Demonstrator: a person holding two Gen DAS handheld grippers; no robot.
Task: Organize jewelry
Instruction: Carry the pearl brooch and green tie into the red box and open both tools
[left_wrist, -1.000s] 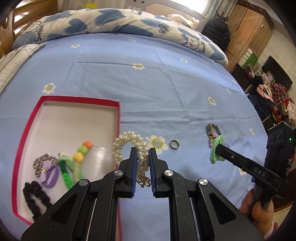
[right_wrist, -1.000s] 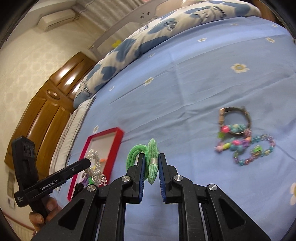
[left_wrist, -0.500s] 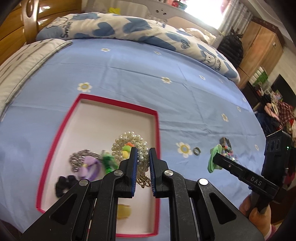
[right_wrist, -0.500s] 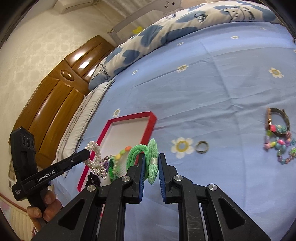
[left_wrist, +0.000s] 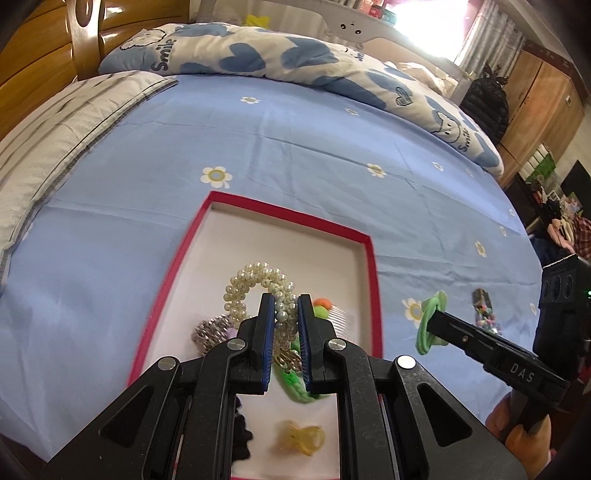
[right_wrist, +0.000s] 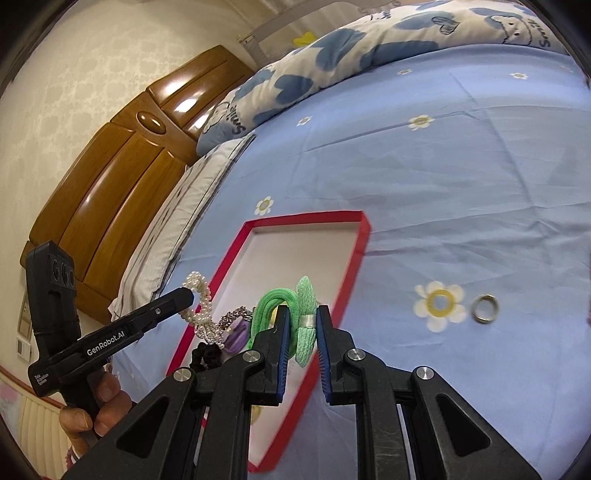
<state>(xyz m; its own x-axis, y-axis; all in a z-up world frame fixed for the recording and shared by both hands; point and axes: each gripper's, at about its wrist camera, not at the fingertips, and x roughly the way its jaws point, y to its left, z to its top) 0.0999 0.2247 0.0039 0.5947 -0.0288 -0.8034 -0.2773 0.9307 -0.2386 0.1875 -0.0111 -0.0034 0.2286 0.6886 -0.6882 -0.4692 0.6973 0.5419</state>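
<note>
- The bed's blue flowered sheet (left_wrist: 295, 147) carries a red-rimmed, white-floored tray (left_wrist: 372, 266).
- The left tool (left_wrist: 286, 317) is clenched on a white pearl bead bracelet (left_wrist: 251, 284), held above the tray's floor.
- The right tool (right_wrist: 300, 328) grips a bright green fabric hair tie (right_wrist: 304, 306) over the tray's right rim.
- In the tray lie a silver chain (left_wrist: 207, 330), a black scrunchie (left_wrist: 242, 439) and a yellow clip (left_wrist: 306, 439).
- A small metal ring (right_wrist: 485, 308) rests on the sheet, right of the tray.
</note>
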